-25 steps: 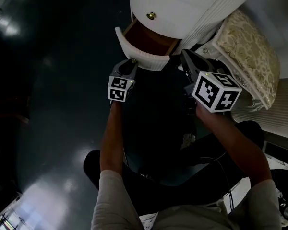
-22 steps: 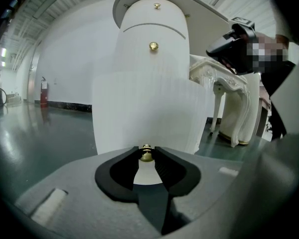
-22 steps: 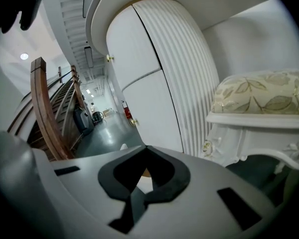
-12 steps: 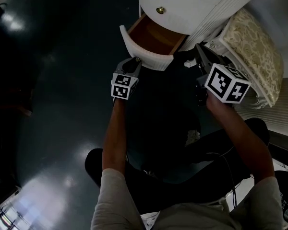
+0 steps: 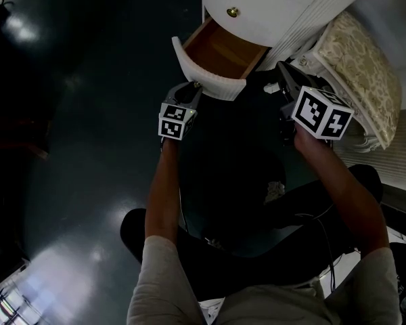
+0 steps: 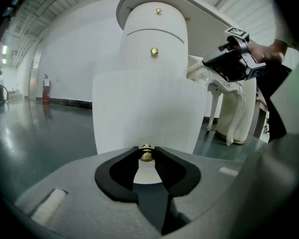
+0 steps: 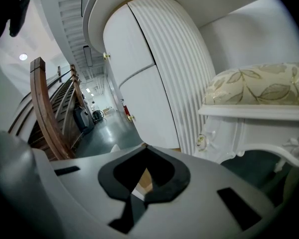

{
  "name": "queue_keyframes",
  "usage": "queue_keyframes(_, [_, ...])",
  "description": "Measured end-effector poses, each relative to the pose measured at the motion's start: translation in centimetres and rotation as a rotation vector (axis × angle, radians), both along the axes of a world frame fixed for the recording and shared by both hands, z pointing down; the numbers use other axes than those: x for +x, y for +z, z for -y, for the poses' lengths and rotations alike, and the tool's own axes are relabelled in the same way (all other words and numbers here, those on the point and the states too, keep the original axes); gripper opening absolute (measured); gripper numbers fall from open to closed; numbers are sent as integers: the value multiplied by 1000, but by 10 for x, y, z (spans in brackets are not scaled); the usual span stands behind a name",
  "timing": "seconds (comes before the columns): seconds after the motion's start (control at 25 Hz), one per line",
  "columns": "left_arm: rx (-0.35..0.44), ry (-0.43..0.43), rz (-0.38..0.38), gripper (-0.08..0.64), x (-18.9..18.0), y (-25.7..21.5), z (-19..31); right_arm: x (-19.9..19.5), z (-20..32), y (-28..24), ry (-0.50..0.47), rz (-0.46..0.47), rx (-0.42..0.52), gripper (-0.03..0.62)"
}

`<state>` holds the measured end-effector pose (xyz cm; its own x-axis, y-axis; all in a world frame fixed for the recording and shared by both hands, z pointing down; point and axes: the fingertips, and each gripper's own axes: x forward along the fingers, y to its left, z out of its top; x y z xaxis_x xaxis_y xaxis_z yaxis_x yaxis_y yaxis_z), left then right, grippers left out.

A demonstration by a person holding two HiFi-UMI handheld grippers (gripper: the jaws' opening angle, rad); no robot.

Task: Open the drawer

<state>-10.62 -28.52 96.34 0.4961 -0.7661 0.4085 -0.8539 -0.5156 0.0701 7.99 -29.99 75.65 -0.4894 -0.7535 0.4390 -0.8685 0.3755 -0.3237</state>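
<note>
The white cabinet's (image 5: 271,5) lower drawer (image 5: 220,53) stands pulled out, its brown wooden inside showing in the head view. My left gripper (image 5: 191,87) is at the drawer's ribbed white front (image 6: 149,113). In the left gripper view its black pads are shut on the small brass knob (image 6: 146,155). My right gripper (image 5: 284,73) hangs to the right of the drawer, apart from it. Its jaws (image 7: 145,148) meet at the tips with nothing between them. The drawer's wooden side (image 7: 45,113) shows at the left of the right gripper view.
A second brass knob (image 5: 233,11) sits on the closed drawer above. A white carved stool with a leaf-patterned cushion (image 5: 358,73) stands right of the cabinet, close to my right gripper. Dark glossy floor (image 5: 68,114) spreads to the left. The person's legs are below.
The drawer has slid further out of the cabinet, showing more of its wooden inside. My left gripper came back with the knob in it. The right gripper stayed beside the drawer.
</note>
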Motion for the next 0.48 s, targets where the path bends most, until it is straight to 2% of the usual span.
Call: queue_keyframes(0.48, [3, -6, 1, 103, -13, 1, -23, -19, -11, 4, -67, -16, -3, 15])
